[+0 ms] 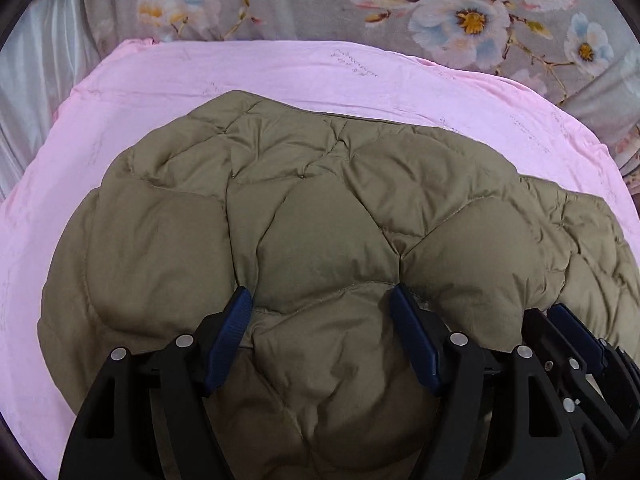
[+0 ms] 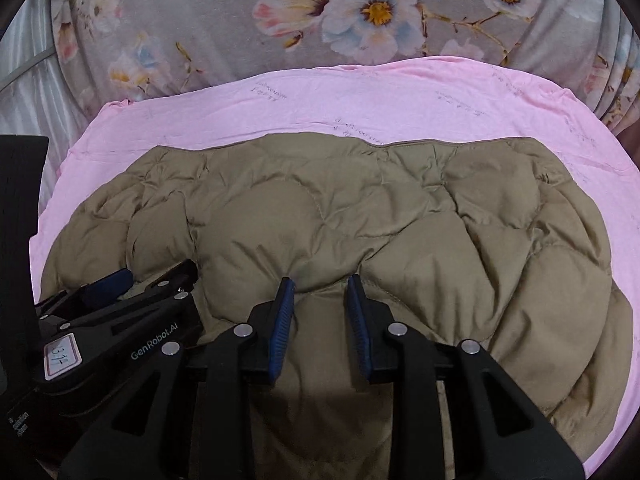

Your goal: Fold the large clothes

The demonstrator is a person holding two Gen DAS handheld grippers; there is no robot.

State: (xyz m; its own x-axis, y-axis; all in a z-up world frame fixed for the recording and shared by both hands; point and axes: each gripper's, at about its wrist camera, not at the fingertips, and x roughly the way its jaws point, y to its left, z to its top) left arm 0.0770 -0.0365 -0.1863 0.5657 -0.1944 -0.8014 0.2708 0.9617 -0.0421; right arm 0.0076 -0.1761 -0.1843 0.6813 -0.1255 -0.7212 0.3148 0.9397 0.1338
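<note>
Pink sheet (image 1: 280,68) over a floral bedspread (image 2: 200,20) carries a puffy olive quilted jacket (image 1: 320,200), soft and likely light. Left gripper (image 1: 322,300) straddles its near edge, jaws spread; right gripper (image 2: 320,292) likewise, narrower. Best pinched along stitched seams.

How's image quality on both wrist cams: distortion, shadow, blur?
Left wrist: strong fisheye bend along the pink sheet edge, dark vignette corners, shadow under the left gripper. Right wrist: same curvature; olive quilted puffer jacket sharp, evenly lit, no glare; right gripper shadows the near fabric.
</note>
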